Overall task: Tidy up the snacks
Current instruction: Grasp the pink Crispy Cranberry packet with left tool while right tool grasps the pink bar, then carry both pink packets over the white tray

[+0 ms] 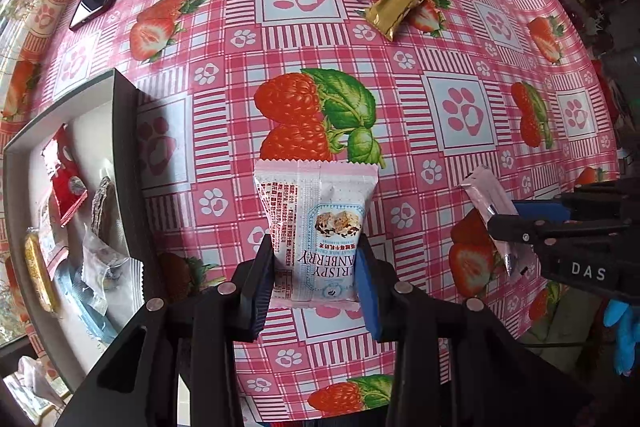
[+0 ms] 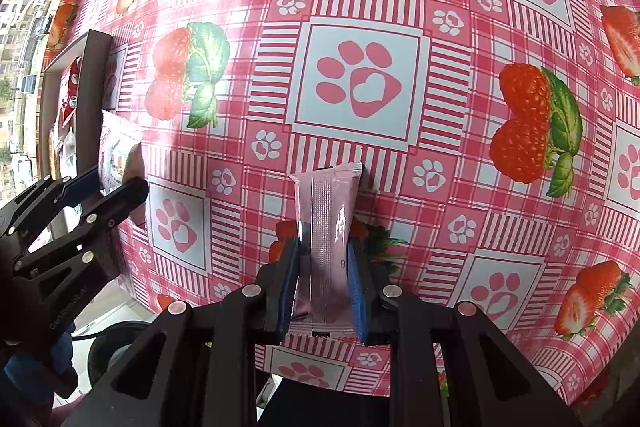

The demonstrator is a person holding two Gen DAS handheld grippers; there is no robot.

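One strawberry-print tablecloth [image 1: 400,147] — window [image 1: 16,7] behind.

box [image 1: 120,131] cut off left, contents jumbled

Snack packet [image 1: 316,235] between left gripper [image 1: 316,267] fingers: "CRISPY", "…ANBERRY". Right gripper [image 1: 576,247] body: "DAS".

Daylight pours in from the left, where a window [image 2: 20,27] shows apartment blocks outside and greenery lower down. The table wears a glossy pink plaid tablecloth [image 1: 400,107] printed with strawberries, raspberries and paw prints, glare shining at its far left. Off the right edge the room goes dark. Below the near edge there's pale floor [image 2: 116,311] and a round dark bin [image 2: 116,343]
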